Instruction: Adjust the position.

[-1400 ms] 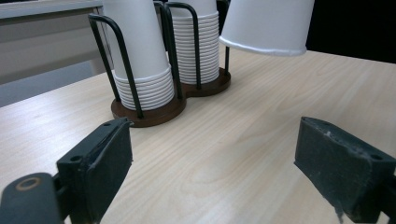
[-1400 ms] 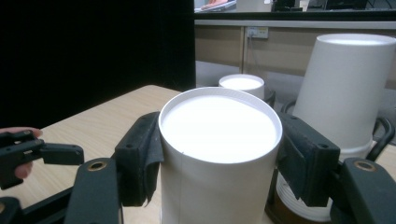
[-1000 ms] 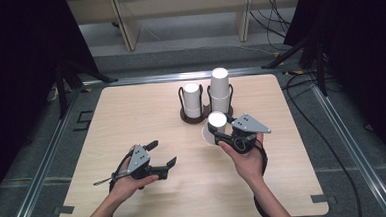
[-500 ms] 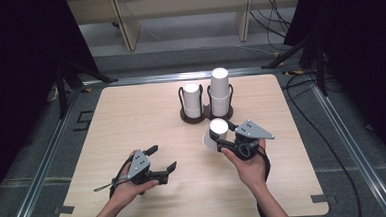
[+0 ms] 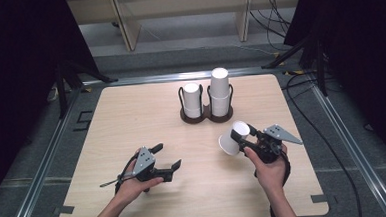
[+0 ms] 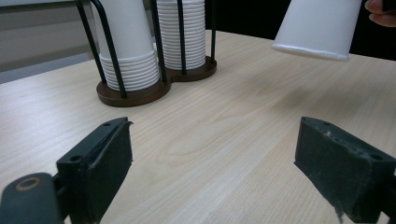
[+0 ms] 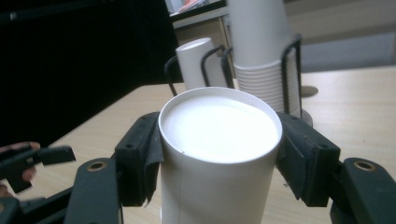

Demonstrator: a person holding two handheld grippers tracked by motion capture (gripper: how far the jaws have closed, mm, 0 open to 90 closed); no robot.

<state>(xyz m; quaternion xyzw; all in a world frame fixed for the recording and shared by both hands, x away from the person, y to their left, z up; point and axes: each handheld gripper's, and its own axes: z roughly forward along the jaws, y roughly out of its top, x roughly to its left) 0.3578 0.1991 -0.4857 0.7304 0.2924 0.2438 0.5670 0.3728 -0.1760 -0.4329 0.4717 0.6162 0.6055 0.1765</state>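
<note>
A white paper cup (image 5: 234, 138) hangs upside down and tilted above the table, with my right gripper (image 5: 242, 137) shut on it. In the right gripper view its closed base (image 7: 219, 123) faces the camera between the black pads (image 7: 140, 154). A dark wire holder (image 5: 206, 116) stands at the table's middle back. It carries a short cup stack (image 5: 192, 99) and a taller cup stack (image 5: 219, 89). My left gripper (image 5: 168, 156) rests open near the front left with nothing between its jaws. In its own view, my left gripper (image 6: 219, 177) faces the holder (image 6: 135, 93) and the held cup (image 6: 320, 25).
The light wooden table (image 5: 131, 116) has rounded corners and a metal frame around it. Cables (image 5: 305, 87) trail off the right side. Dark stands and a wooden shelf (image 5: 181, 9) lie behind the table.
My right gripper has carried the cup away from the holder, toward the person and a little right, and the cup has tipped over more. The left gripper has hardly moved.
</note>
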